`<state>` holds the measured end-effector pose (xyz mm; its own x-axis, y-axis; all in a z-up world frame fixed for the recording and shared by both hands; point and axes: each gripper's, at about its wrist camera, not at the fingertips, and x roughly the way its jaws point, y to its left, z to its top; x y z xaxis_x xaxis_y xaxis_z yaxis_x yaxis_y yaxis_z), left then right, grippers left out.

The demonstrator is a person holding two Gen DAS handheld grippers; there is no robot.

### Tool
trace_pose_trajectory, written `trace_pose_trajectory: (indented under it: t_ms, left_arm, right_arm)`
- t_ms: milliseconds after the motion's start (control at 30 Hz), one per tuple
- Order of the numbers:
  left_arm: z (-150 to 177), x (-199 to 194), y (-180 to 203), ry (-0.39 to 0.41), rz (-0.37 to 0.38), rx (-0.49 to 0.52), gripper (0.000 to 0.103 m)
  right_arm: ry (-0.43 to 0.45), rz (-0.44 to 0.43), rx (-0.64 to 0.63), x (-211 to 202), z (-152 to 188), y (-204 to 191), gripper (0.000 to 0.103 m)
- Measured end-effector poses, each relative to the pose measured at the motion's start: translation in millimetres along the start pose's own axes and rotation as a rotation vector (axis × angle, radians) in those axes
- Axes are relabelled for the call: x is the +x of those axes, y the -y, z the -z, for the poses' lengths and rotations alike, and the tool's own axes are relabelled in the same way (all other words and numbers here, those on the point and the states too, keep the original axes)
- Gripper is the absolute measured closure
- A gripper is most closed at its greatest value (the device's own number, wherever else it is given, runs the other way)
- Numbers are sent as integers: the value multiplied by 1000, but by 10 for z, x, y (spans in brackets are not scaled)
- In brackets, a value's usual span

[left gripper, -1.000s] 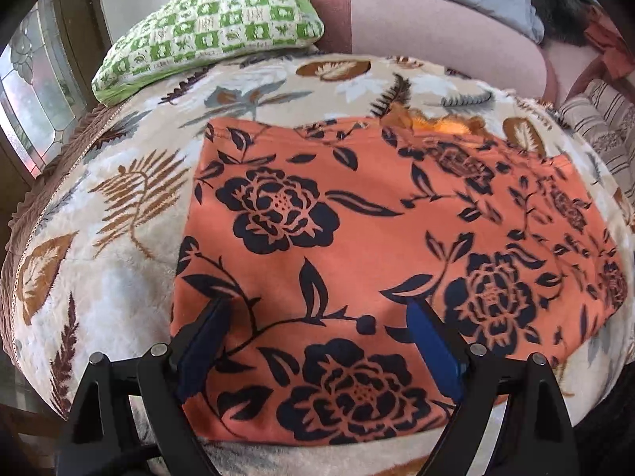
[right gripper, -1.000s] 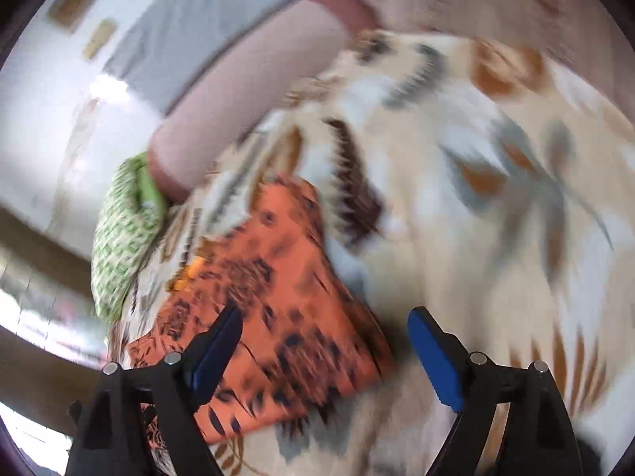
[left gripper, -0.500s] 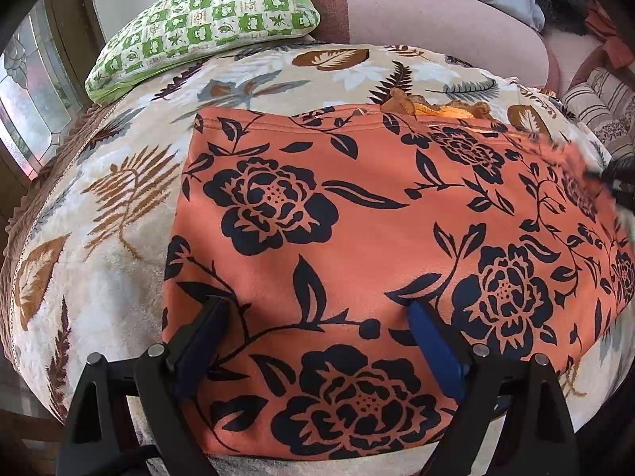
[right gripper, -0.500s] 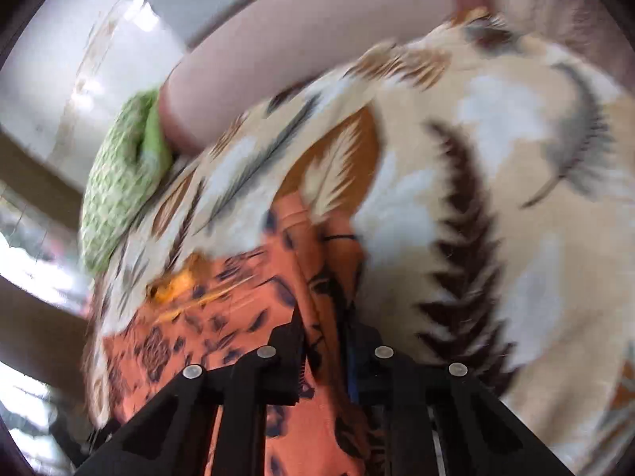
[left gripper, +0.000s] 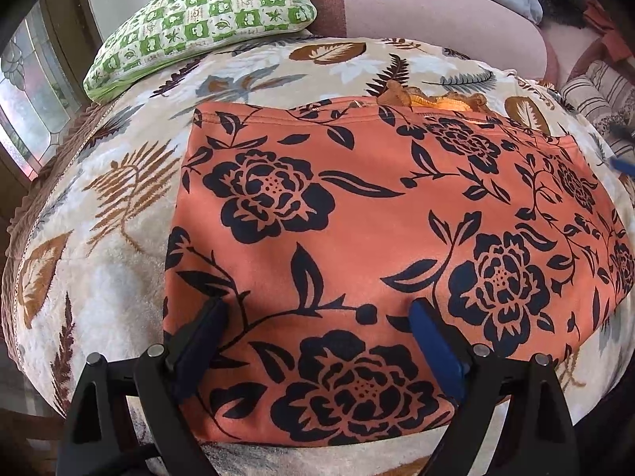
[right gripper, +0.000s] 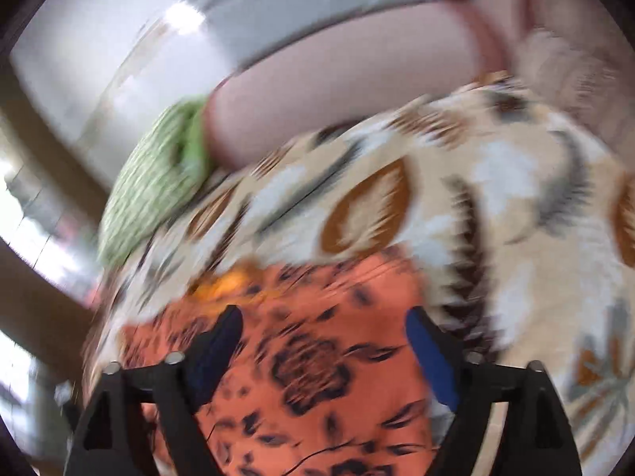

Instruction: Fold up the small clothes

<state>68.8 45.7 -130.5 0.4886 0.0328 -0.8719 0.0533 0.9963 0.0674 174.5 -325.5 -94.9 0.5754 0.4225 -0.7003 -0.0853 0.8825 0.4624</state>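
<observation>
An orange garment (left gripper: pixel 377 218) with black flowers lies spread flat on the leaf-print blanket (left gripper: pixel 119 182). A lighter orange frill (left gripper: pixel 436 99) peeks out at its far edge. My left gripper (left gripper: pixel 317 317) hangs open over the garment's near part, with nothing pinched between its pads. In the blurred right wrist view, my right gripper (right gripper: pixel 321 329) hovers over the garment (right gripper: pixel 317 377) near its far edge. Its jaws are opening wide and the pads press on nothing. One blue pad of it (left gripper: pixel 623 164) shows at the right edge of the left wrist view.
A green checked pillow (left gripper: pixel 198 20) lies at the back left of the bed. A pink bolster (left gripper: pixel 436 8) runs along the back, and striped cushions (left gripper: pixel 595 91) sit at the right. A window (left gripper: pixel 24 99) stands at the far left.
Half a second ago the right gripper was shut on the garment's far right edge; now it has let go and swung over the cloth. The garment lies flatter. The left gripper has stayed put.
</observation>
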Motion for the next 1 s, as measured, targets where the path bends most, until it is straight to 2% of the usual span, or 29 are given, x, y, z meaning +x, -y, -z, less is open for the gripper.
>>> trace_pose_trajectory:
  t_ms: [33, 67, 100, 133, 167, 200, 267, 367, 433, 467, 500, 533, 633, 700, 733, 767, 800, 867, 900, 933, 1000]
  left_arm:
    - [2, -1, -2, -1, 0, 0, 10]
    - [4, -1, -2, -4, -1, 0, 10]
    - [6, -4, 0, -4, 3, 4, 10]
    - [11, -6, 2, -6, -1, 10, 10]
    - [14, -4, -4, -6, -1, 15, 10]
    - [17, 1, -8, -4, 0, 15, 10]
    - [10, 28, -7, -7, -3, 9, 10]
    - [10, 35, 3, -1, -5, 10, 8]
    - [2, 36, 2, -5, 3, 12, 8]
    - [-2, 37, 1, -7, 5, 13, 8]
    - [-7, 38, -4, -11, 6, 13, 8]
    - [-7, 38, -15, -9, 10, 11, 8]
    - [-11, 52, -14, -8, 4, 10, 8]
    - [-4, 36, -5, -7, 5, 3, 8]
    - [-1, 26, -9, -13, 6, -2, 8]
    - [-1, 2, -15, -19, 7, -9, 8]
    - [0, -46, -24, -20, 13, -23, 8]
    - [8, -179, -62, 0, 33, -41, 8]
    - [18, -262, -85, 22, 37, -42, 8]
    - [31, -343, -107, 46, 28, -41, 8]
    - [37, -423, -149, 60, 5, -43, 8]
  right_arm:
    - [-45, -12, 7, 144, 5, 49, 16]
    - [-101, 23, 48, 357, 8, 213, 16]
    - [-140, 105, 160, 529, 21, 496, 20]
    - [-117, 98, 243, 522, 14, 619, 29]
    - [-70, 74, 330, 422, -14, 681, 29]
    - [-44, 73, 356, 322, -56, 645, 29]
    - [-2, 81, 238, 186, -198, 375, 28]
    - [-32, 8, 166, 308, -285, 275, 22]
    - [-85, 99, 205, 636, -330, 464, 22]
    - [-112, 116, 290, 788, -327, 640, 25]
    - [-58, 72, 386, 718, -337, 773, 25]
    - [-42, 74, 413, 651, -362, 758, 26]
    - [-15, 140, 306, 387, -409, 476, 25]
    - [-15, 71, 249, 266, -345, 315, 24]
    - [-18, 51, 231, 250, -288, 294, 18]
    - [-36, 71, 212, 275, -235, 317, 14]
    - [-111, 160, 213, 406, -162, 437, 13]
    - [-196, 271, 297, 531, -58, 671, 15]
    - [-127, 246, 321, 360, -30, 659, 16]
    - [-97, 229, 323, 237, -27, 575, 16]
    - [-47, 186, 256, -37, 21, 319, 16]
